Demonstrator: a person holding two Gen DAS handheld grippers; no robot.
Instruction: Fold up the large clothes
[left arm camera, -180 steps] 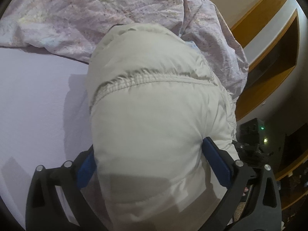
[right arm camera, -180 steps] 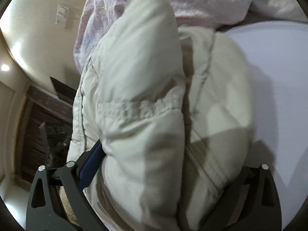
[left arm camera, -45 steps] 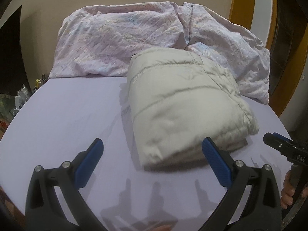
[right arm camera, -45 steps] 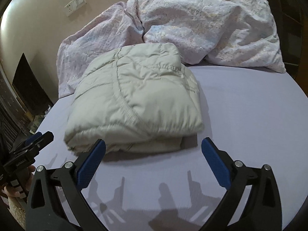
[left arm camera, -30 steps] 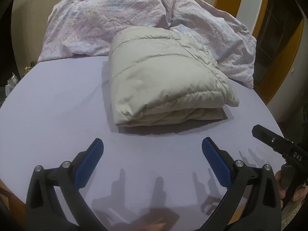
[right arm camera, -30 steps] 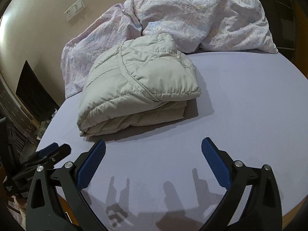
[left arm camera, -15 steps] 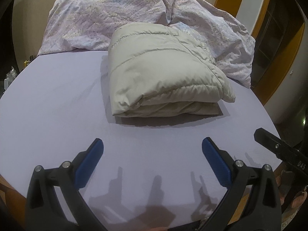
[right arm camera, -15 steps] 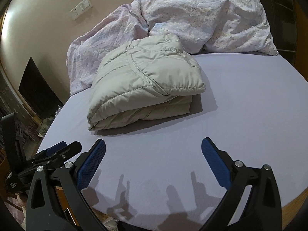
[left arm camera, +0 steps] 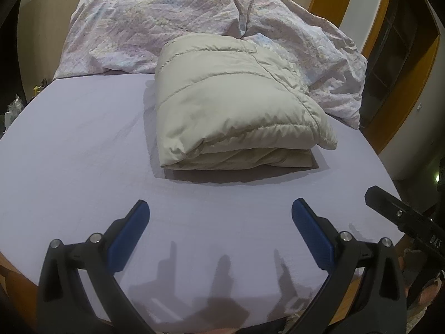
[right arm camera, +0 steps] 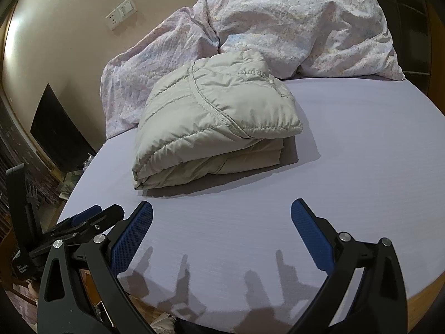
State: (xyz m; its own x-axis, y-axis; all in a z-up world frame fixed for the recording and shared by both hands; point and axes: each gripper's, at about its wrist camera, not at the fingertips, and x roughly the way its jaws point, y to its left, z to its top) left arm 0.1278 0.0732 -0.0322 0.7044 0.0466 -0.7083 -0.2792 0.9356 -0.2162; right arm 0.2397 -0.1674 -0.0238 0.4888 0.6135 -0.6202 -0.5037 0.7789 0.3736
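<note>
We hold the left tongs (left arm camera: 219, 217) and the right tongs (right arm camera: 222, 217) spread wide and empty, low over the near edge of the bed (left arm camera: 83, 153), well apart from the work, so nothing gets disturbed. The jacket (left arm camera: 230, 103) lies folded in a compact bundle mid-bed, its far end against the crumpled quilt (left arm camera: 144, 27); we judge the folding done

Puffy quilted jacket (left arm camera: 230, 97) of faintly shiny cloth, matt smooth bedsheet (left arm camera: 83, 144), crinkled cotton-like duvet (right arm camera: 292, 25).
</note>
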